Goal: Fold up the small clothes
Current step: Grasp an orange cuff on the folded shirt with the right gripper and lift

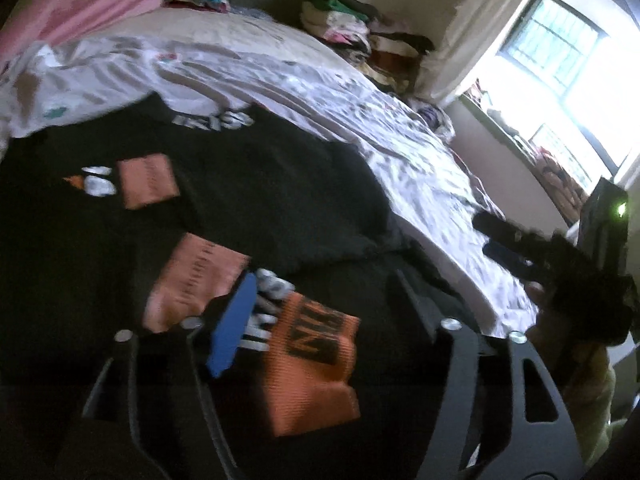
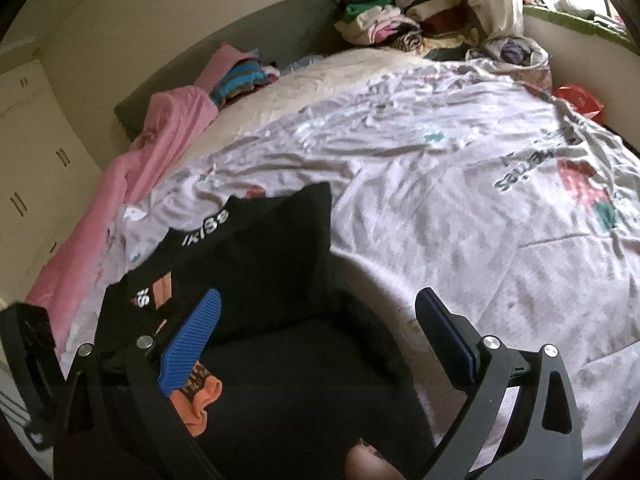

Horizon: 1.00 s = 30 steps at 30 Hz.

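A black garment with orange patches and white lettering (image 1: 256,200) lies spread on the bed; it also shows in the right wrist view (image 2: 272,264). My left gripper (image 1: 320,304) is open just above its near part, the blue pad (image 1: 234,328) beside an orange patch (image 1: 316,364). My right gripper (image 2: 324,340) is open over the garment's near black edge, with nothing between its fingers. The right gripper shows in the left wrist view (image 1: 516,248) over the bed's right side.
A white printed sheet (image 2: 460,184) covers the bed. A pink cloth (image 2: 160,136) and folded clothes (image 2: 240,76) lie at the head. A clothes pile (image 2: 400,20) sits in the far corner. A window (image 1: 560,60) is right; cupboards (image 2: 36,140) stand left.
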### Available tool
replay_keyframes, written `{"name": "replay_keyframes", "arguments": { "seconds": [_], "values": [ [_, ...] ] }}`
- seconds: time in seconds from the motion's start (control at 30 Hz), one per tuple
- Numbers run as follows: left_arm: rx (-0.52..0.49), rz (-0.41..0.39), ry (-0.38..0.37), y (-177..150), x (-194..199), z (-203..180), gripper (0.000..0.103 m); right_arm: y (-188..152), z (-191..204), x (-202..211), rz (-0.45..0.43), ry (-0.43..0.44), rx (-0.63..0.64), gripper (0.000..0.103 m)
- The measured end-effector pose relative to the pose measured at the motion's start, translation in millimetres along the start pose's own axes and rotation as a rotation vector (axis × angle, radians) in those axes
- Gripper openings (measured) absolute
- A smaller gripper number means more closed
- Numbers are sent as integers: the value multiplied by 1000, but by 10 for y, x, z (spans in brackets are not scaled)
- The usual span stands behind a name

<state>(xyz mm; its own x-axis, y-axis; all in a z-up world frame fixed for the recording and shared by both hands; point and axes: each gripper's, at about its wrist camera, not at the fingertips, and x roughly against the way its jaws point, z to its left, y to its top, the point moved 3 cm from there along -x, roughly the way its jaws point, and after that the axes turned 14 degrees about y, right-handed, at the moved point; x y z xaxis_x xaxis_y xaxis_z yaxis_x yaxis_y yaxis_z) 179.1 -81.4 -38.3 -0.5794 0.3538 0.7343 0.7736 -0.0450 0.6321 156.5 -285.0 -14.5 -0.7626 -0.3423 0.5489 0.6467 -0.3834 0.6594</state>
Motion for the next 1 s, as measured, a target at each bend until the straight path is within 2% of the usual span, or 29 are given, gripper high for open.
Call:
{"name": "replay_keyframes", "arguments": {
  "seconds": [0.17, 0.2, 0.3, 0.37, 0.4, 0.47, 0.5, 0.53, 0.57, 0.6, 0.63, 0.8, 1.0],
  "values": [
    [75, -48, 206, 288, 178, 503, 77, -188, 182, -235, 90, 43, 31, 95],
    [83, -56, 226, 347, 204, 573, 81, -263, 264, -313, 123, 67, 45, 89],
    [99, -92, 314, 542, 299, 771, 82, -490, 509, -533, 214, 128, 100, 82],
    [118, -127, 346, 644, 361, 894, 87, -629, 633, -660, 269, 135, 127, 80],
    [129, -137, 348, 671, 378, 936, 87, -691, 674, -723, 291, 133, 132, 71],
    [144, -160, 344, 694, 418, 1014, 87, -787, 746, -826, 307, 117, 148, 62],
    [147, -173, 344, 696, 432, 1038, 87, -804, 792, -843, 299, 113, 170, 45],
    [149, -183, 346, 688, 452, 1078, 87, -825, 854, -862, 297, 124, 193, 34],
    [151, -190, 348, 664, 480, 1110, 87, -841, 892, -875, 301, 133, 204, 30],
    [157, -196, 349, 654, 489, 1177, 87, -837, 906, -886, 294, 129, 215, 17],
    [165, -198, 355, 651, 496, 1234, 87, -823, 930, -879, 280, 147, 227, 13],
    [258, -208, 377, 640, 596, 1652, 87, -662, 1126, -771, 202, 205, 304, 11],
    [310, -229, 420, 639, 750, 1893, 87, -150, 1647, -573, 117, 264, 492, 11]
  ]
}}
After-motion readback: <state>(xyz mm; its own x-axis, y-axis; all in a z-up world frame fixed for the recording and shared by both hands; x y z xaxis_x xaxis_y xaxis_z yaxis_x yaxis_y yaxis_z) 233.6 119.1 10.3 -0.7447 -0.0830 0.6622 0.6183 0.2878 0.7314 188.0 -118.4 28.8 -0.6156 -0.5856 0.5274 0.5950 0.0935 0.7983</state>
